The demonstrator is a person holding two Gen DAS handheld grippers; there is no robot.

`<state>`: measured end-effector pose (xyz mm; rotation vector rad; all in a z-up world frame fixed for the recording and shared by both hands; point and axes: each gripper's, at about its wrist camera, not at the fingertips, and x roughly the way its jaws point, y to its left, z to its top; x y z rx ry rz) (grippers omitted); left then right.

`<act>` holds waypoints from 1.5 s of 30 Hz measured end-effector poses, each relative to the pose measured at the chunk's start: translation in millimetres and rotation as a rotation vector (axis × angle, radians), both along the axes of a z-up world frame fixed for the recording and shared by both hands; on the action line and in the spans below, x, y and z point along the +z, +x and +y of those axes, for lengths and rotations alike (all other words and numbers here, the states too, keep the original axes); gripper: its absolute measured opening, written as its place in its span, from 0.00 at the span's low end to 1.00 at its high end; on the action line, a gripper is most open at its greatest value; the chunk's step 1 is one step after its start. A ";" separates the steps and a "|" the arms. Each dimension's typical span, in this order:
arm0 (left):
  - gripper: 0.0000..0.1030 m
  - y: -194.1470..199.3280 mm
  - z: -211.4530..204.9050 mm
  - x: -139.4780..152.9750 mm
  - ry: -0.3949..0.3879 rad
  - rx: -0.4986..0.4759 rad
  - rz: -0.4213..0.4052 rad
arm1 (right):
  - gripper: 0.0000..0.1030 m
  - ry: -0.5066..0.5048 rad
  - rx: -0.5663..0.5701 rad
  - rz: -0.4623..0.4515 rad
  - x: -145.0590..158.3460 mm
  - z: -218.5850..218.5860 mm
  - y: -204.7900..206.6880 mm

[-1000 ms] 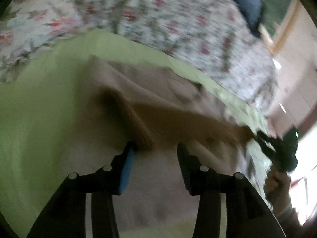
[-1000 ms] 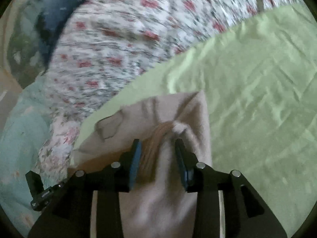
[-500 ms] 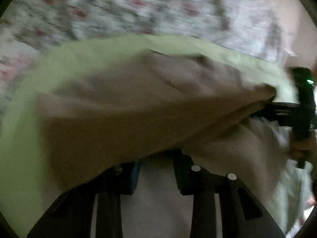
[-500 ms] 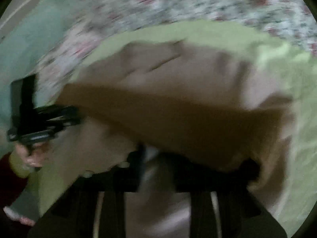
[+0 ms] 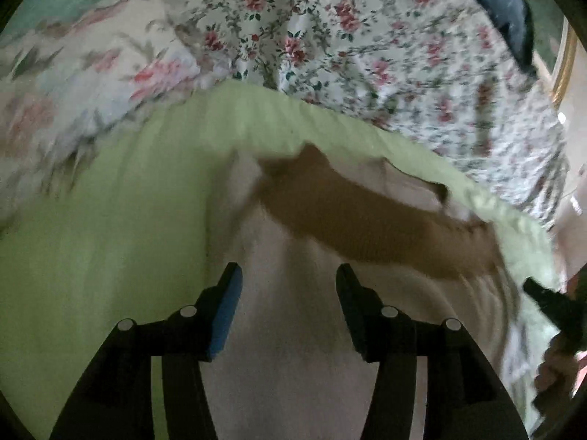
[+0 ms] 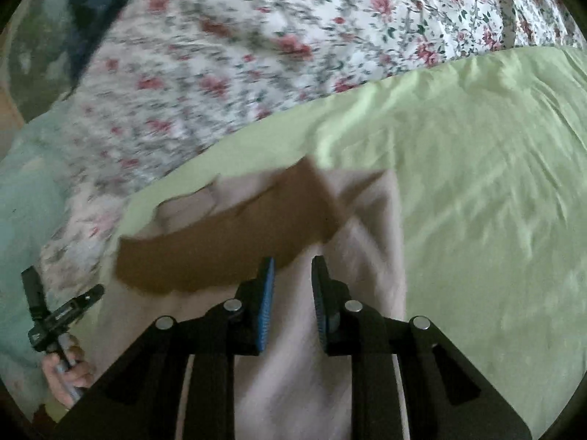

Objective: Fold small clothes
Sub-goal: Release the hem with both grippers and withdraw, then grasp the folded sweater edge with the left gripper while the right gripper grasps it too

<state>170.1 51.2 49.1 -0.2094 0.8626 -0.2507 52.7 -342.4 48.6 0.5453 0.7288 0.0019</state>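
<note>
The beige garment (image 5: pixel 312 311) lies on the green sheet (image 5: pixel 110 238) of the bed, one flap just laid over. Your left tool (image 5: pixel 286 286) has just opened, jaws half wide and empty; your right tool (image 6: pixel 291 275) stands narrow, gripping nothing. Next, likely pick up an edge for the next fold.

Both wrist cams close, angled down; shared beige garment (image 5: pixel 312 330) on green sheet (image 6: pixel 477 183).
</note>
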 end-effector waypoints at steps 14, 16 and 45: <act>0.63 -161.0 0.3 -21.5 -0.173 -0.025 0.122 | 0.28 0.102 0.100 0.045 -24.9 73.7 -118.9; 0.63 -168.0 4.0 -26.3 -0.193 -0.014 0.137 | 0.29 0.100 0.098 0.048 -26.0 74.0 -130.2; 0.16 -49.6 28.8 -37.1 -0.321 0.227 0.076 | 0.37 0.120 0.111 0.039 -23.5 63.1 -125.3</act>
